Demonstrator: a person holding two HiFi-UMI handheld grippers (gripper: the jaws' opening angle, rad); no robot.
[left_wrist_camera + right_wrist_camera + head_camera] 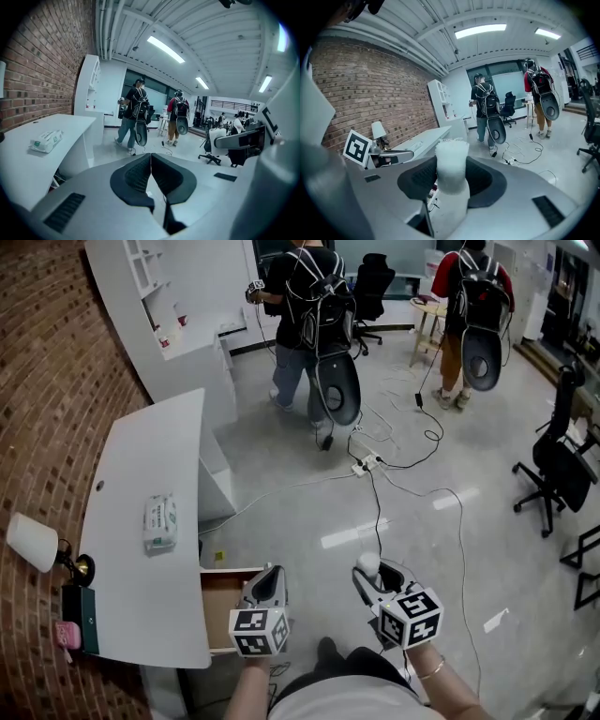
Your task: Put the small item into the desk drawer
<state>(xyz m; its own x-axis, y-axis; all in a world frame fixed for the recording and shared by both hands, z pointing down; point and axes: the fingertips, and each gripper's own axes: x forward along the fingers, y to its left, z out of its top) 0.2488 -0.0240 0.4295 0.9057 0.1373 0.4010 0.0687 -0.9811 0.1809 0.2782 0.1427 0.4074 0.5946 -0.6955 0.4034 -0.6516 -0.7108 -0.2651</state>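
The small item (451, 169) is a white, soft-looking cylinder with a frayed top. It stands upright between the dark pads of my right gripper (451, 180), which is shut on it. In the head view the right gripper (367, 572) hangs over the floor to the right of the desk, the item (368, 564) showing at its tip. The desk drawer (221, 607) stands pulled out, its brown inside bare. My left gripper (271, 577) hovers at the drawer's right edge. Its jaws (151, 174) meet with nothing between them.
The white desk (141, 474) carries a tissue pack (159, 522), a lamp (34, 543) and a dark box (81, 618). Cables and a power strip (366, 463) lie on the floor. Two people with backpacks (309, 315) stand farther off; office chairs (555, 465) are at the right.
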